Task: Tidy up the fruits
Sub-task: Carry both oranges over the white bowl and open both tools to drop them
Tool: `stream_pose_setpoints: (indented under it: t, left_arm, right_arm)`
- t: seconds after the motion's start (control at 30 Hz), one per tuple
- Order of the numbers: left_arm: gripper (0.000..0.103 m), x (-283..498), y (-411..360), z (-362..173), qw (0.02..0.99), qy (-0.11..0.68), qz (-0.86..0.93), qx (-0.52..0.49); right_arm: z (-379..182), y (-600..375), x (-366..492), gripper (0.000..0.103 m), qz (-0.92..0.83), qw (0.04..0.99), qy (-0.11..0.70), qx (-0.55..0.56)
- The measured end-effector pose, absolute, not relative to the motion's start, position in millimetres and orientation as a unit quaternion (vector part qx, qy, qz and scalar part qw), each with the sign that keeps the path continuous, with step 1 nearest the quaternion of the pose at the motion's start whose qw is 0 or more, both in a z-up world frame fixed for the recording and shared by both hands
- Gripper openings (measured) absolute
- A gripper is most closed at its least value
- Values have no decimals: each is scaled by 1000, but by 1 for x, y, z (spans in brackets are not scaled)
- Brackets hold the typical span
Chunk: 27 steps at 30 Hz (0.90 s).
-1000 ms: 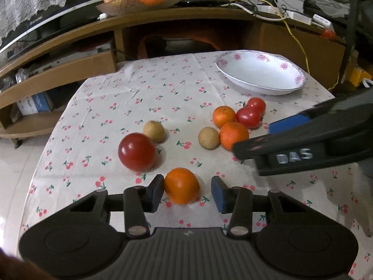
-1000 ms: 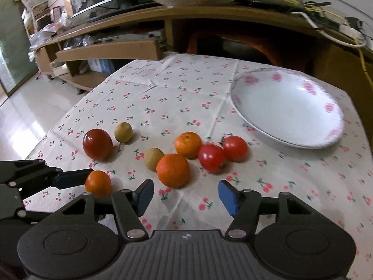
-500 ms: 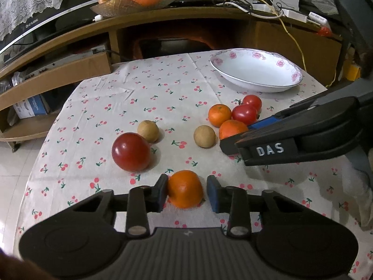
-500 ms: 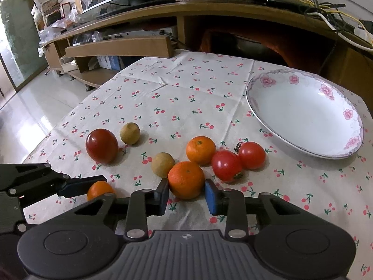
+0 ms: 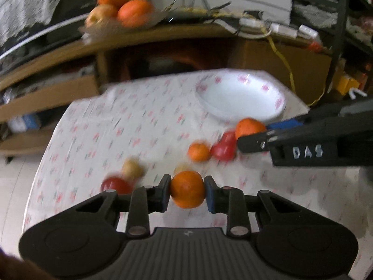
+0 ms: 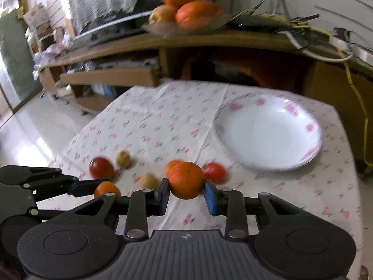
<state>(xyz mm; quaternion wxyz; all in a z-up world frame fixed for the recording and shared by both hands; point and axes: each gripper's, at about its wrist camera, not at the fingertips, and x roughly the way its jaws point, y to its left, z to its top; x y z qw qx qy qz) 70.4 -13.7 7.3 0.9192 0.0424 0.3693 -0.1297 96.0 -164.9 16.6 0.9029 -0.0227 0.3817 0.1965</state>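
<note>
My left gripper [image 5: 188,190] is shut on an orange [image 5: 187,198] and holds it above the cherry-print cloth. My right gripper [image 6: 186,190] is shut on a larger orange [image 6: 185,179], also clear of the table. In the left wrist view the right gripper's orange [image 5: 249,127] hangs just in front of the white flowered plate [image 5: 242,95]. On the cloth lie a dark red tomato [image 6: 101,168], two small brown fruits [image 6: 123,158] [image 6: 148,180], a small orange [image 6: 172,164] and a red tomato [image 6: 214,172]. The plate [image 6: 268,130] holds nothing.
A wooden shelf unit behind the table carries a dish of oranges and an apple [image 6: 186,16]. Yellow and white cables [image 6: 349,70] trail over its right end. The table's left edge drops to a shiny tiled floor [image 6: 28,128].
Both grippers closed on their oranges and lifted them off the cloth. Both views have risen and tilted toward the plate, and the scene is now blurred by motion.
</note>
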Motion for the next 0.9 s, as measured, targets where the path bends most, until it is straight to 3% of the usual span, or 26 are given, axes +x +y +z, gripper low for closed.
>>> stream_pose_setpoints:
  t: [0.43, 0.9]
  left_arm:
    - [35, 174, -78, 12, 913, 358, -189, 53]
    - [35, 199, -96, -9, 906, 368, -195, 70]
  right_arm:
    - [11, -225, 167, 32, 115, 914, 390, -12]
    - [-7, -239, 194, 34, 103, 906, 410, -19]
